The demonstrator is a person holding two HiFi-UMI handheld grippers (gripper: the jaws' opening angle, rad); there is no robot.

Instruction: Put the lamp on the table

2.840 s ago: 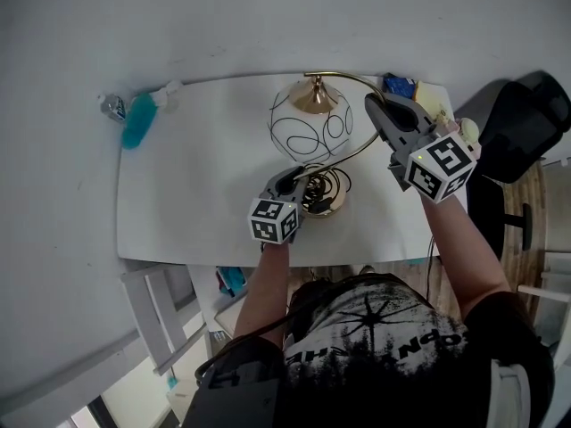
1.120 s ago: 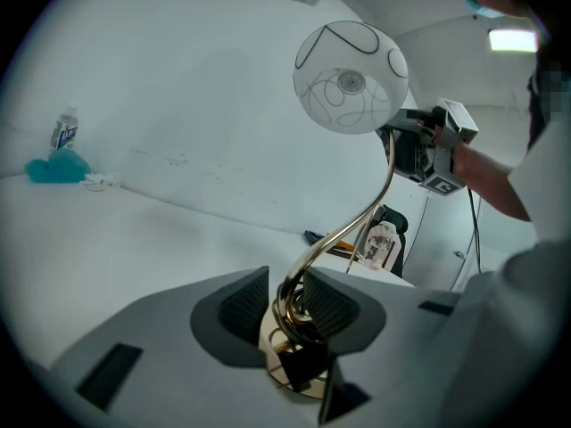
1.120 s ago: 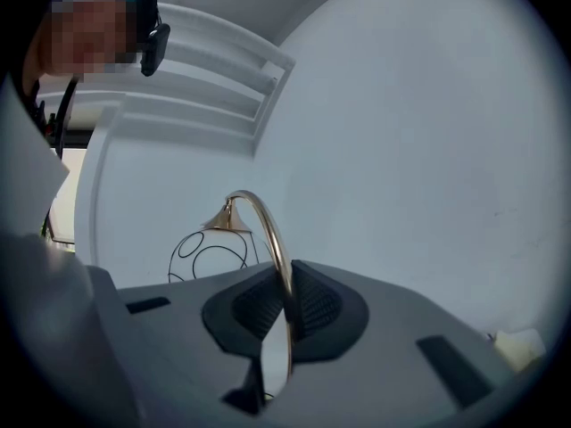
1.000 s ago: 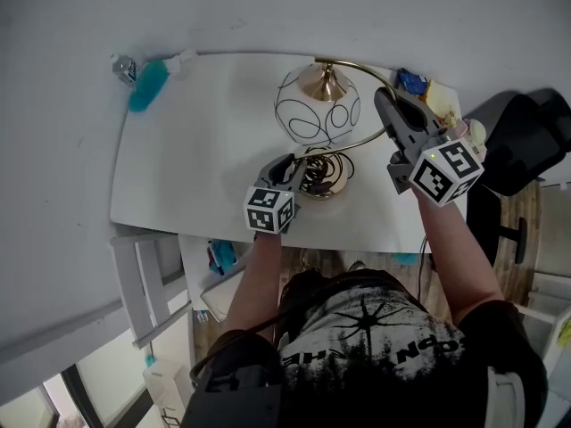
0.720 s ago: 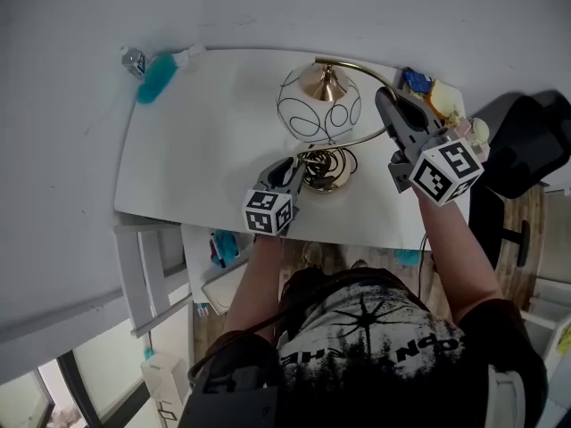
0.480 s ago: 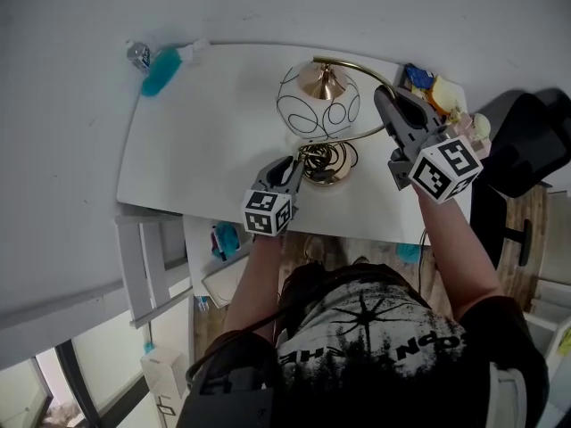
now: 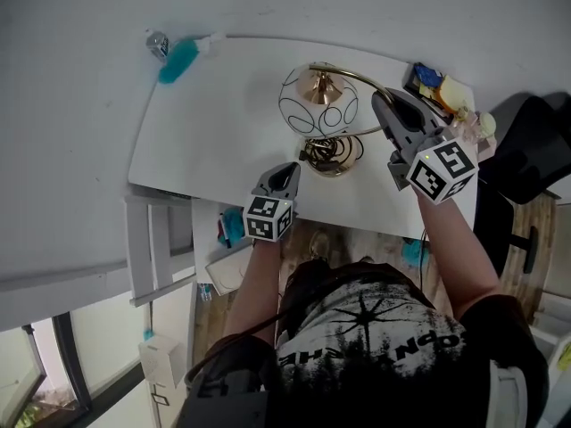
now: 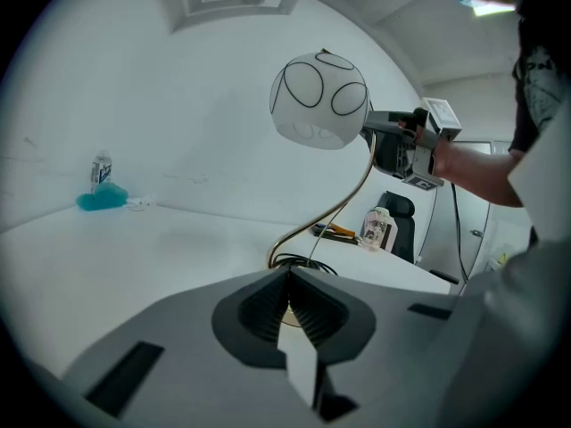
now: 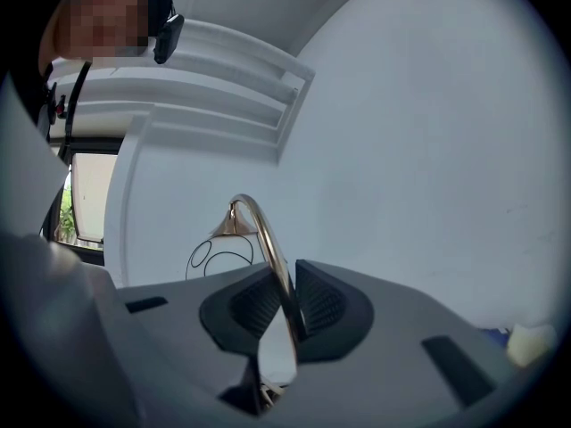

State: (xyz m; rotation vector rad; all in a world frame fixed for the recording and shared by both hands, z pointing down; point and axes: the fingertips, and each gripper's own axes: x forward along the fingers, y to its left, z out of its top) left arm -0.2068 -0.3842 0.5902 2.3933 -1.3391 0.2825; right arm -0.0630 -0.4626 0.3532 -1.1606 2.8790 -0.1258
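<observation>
Item 1. Lamp (image 7: 321, 105): white globe shade with black looped lines, brass cap, and a thin curved brass arm. Its round brass base (image 7: 334, 155) stands flat on the worktop. The shade hangs above and just beyond the base. A black cord (image 7: 314, 150) lies coiled on and around the base.

Item 2. Worktop (image 7: 214, 123): white and rectangular, set against a pale wall. It carries the lamp.

Item 3. Right gripper (image 7: 385, 105): at the right of the lamp, raised level with the arch of the arm. Jaws are opening. The brass arm (image 9: 268, 239) runs up between the ribbed pads, with a narrow gap showing beside it.

Item 4. Left gripper (image 7: 287, 169): near the lamp's base, on the person's side and a little to the left, apart from the base and cord. Jaws are closed together with nothing between them, as seen in the left gripper view. The base sits just beyond their tips.

Item 5. Teal bottle (image 7: 178, 59): lying well to the left of the lamp, beyond it by the wall. A small metal-capped thing rests at its end.

Item 6. Small blue and yellow things (image 7: 442, 86): just right of the lamp, past the right gripper. What they are cannot be made out.

Item 7. Black chair (image 7: 535, 141): farther right of the lamp, off the worktop.
</observation>
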